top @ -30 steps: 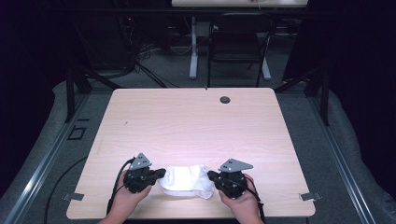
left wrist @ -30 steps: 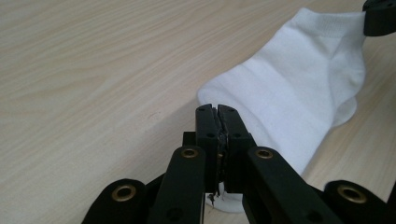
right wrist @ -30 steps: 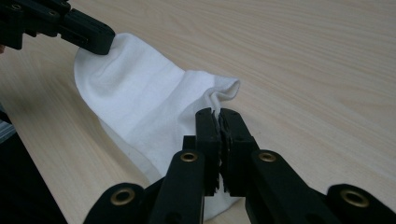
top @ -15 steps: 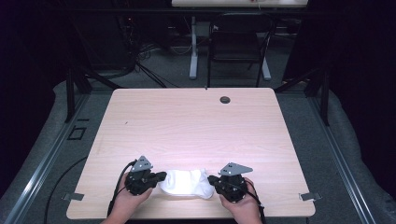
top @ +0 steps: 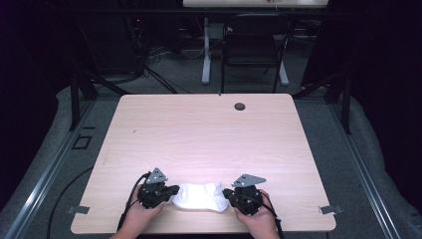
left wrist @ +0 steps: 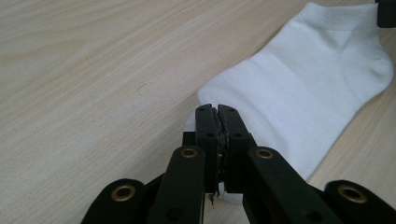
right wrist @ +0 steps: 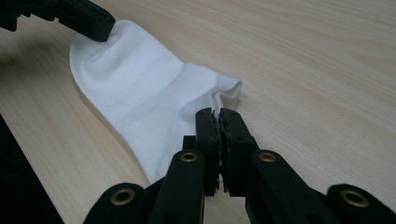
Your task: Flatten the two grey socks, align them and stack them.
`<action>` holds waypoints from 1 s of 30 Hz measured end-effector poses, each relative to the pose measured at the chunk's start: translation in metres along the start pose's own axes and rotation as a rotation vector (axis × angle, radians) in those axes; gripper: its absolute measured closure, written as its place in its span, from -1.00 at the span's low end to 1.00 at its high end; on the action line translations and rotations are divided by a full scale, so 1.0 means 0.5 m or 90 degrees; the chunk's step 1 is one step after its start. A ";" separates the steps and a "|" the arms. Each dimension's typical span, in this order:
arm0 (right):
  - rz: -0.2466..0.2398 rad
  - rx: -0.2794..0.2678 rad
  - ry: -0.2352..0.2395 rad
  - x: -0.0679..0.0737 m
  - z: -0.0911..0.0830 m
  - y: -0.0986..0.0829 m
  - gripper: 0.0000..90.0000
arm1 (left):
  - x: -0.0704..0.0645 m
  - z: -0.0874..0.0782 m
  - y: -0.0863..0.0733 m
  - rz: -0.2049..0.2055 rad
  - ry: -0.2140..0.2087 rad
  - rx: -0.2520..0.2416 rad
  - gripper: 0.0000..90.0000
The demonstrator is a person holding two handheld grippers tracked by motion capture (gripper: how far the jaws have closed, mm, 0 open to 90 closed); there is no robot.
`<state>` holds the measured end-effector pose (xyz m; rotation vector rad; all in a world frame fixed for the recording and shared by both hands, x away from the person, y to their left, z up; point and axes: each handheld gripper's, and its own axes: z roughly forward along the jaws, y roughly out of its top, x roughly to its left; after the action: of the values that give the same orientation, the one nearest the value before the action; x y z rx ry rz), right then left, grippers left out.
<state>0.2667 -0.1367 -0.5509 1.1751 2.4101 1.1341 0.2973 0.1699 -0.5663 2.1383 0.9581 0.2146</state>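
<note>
A white sock (top: 200,196) lies flat near the tabletop's (top: 209,134) front edge, stretched between the left claw (top: 171,191) and right claw (top: 227,193), each clamped onto one end.

Both tools black: left tool (top: 168,191), right tool (top: 230,194); brass-ringed screw holes, grey three-cornered top plates, black cables.

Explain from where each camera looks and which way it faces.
High view: above the person's side, facing forward and down on the table; both hands enter from below.
Left gripper view: rides the left gripper, looking along its jaws at the white sock.
Right gripper view: rides the right gripper; same sock, opposite end.
</note>
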 end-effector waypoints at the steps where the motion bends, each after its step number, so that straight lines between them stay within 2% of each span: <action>1: 0.003 -0.001 0.000 0.000 0.002 -0.001 0.94 | 0.002 0.000 0.000 0.000 -0.002 0.001 0.95; 13: 0.008 0.011 -0.013 -0.011 0.017 -0.009 0.92 | -0.001 0.011 -0.006 0.007 -0.002 0.010 0.93; 16: 0.016 0.017 -0.011 -0.014 0.018 -0.011 0.88 | -0.001 0.008 -0.004 0.010 0.004 0.004 0.88; 18: 0.013 0.009 -0.022 -0.015 0.013 -0.009 0.80 | -0.002 0.000 -0.001 0.010 0.002 -0.009 0.83; 21: 0.001 -0.023 -0.045 -0.006 -0.002 -0.002 0.75 | -0.005 -0.015 0.005 0.017 -0.005 -0.029 0.74; 24: -0.020 -0.050 -0.039 0.012 -0.010 0.006 0.73 | -0.009 -0.024 0.007 0.022 -0.014 -0.039 0.66; 26: -0.036 -0.052 -0.018 0.025 -0.005 0.009 0.72 | -0.012 -0.023 0.005 0.024 -0.015 -0.036 0.62; 30: -0.061 -0.021 -0.014 0.038 0.018 0.006 0.70 | -0.018 -0.016 0.000 0.028 -0.027 -0.023 0.52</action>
<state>0.2607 -0.1166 -0.5525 1.0452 2.3944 1.1220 0.2877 0.1684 -0.5594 2.1239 0.8776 0.2061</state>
